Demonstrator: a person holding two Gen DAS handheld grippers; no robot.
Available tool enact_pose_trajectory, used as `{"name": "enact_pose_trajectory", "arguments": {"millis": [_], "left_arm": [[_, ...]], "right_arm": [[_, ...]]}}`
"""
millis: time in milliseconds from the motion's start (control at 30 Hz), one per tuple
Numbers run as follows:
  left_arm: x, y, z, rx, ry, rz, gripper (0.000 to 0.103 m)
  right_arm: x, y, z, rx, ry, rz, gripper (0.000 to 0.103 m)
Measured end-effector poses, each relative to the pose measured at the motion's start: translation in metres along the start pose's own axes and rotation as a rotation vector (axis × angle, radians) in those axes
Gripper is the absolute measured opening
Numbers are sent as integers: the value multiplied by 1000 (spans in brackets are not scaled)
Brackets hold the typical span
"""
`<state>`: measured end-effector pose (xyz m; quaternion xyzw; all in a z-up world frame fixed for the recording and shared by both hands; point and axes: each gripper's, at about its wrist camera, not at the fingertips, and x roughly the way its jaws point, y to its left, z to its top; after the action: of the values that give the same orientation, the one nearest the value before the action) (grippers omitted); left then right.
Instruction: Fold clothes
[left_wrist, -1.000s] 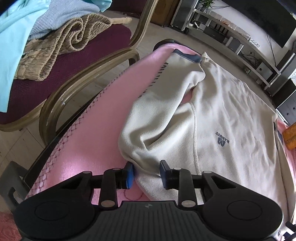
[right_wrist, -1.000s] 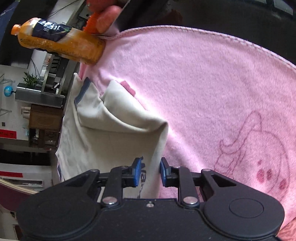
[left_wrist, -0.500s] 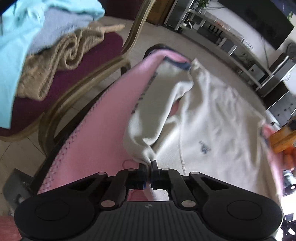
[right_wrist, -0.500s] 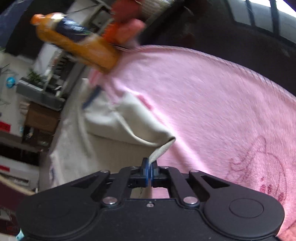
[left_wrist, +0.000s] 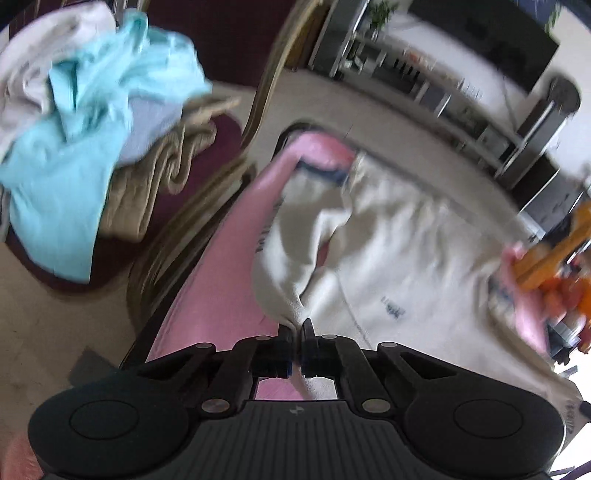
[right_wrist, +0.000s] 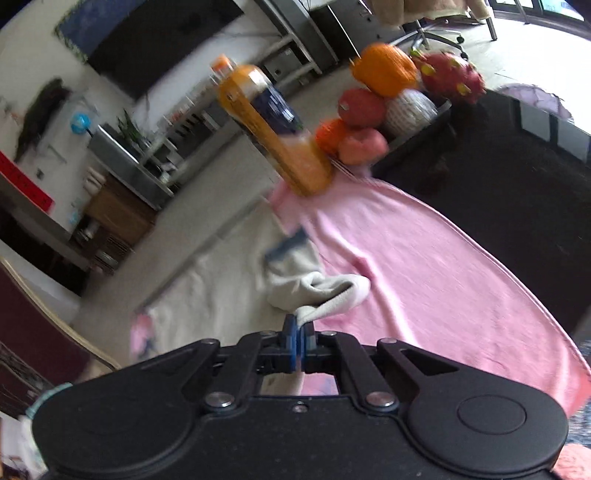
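Observation:
A cream sweatshirt (left_wrist: 413, 258) with blue cuffs lies on a pink blanket (left_wrist: 221, 280) spread over a table. My left gripper (left_wrist: 297, 330) is shut on the near fold of its left sleeve, and the cloth rises in a peak to the pads. In the right wrist view my right gripper (right_wrist: 298, 326) is shut on the cream sweatshirt's other sleeve (right_wrist: 314, 286), which hangs lifted above the pink blanket (right_wrist: 424, 280). Both views are blurred.
A chair (left_wrist: 207, 155) with a dark red seat holds a pile of clothes (left_wrist: 81, 147) left of the table. An orange juice bottle (right_wrist: 273, 129) and stacked fruit (right_wrist: 384, 99) stand at the table's far end. Shelving lines the wall behind.
Both grippers closed on the sweatshirt's sleeves, then rose, pulling the cloth up off the blanket. The right gripper also rolled, and the scene tilted in its view.

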<state>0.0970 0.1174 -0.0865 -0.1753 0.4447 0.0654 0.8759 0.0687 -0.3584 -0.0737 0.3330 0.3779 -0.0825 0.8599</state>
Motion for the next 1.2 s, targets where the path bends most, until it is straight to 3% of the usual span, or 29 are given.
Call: {"name": "enact_pose_trajectory", "arguments": {"millis": [233,300,333,400,433,533,633,733,867,1000,1067,1100,1200], "left_arm": [[64,8,-45,86,140,186,9],[52,8,-43,109,134,200,15],[42,8,-42,120,115,214,16],[21,8,-45,148,76,232,16],[11,9,-48,167,57,236,16],[-4,5,-60,201,60,141,16],[0,-15,-72,291,77,43,17],[20,-45,-85,422,57,52,18],[51,-58,-105,562,154,86,17],[27,-52,-122,704,188,76,17],[18,-43,-124,711,231,51,17],[11,-38,-123,705,211,46,17],[1,-34,-113,646,150,27,17]], "right_arm": [[61,-39,-49,-41,166,-198,6],[57,-36,-50,-58,182,-217,10],[52,-33,-50,-78,174,-225,18],[34,-23,-48,-119,147,-249,28],[26,-20,-49,-127,141,-235,28],[12,-15,-54,-131,158,-156,29],[24,-5,-71,-154,230,-56,27],[48,16,-94,-230,276,-1,20],[70,42,-125,-429,287,-68,20],[60,39,-146,-582,365,-199,18],[47,31,-143,-560,405,-241,18],[40,26,-139,-537,390,-241,18],[24,11,-118,-404,273,-225,21]]}}
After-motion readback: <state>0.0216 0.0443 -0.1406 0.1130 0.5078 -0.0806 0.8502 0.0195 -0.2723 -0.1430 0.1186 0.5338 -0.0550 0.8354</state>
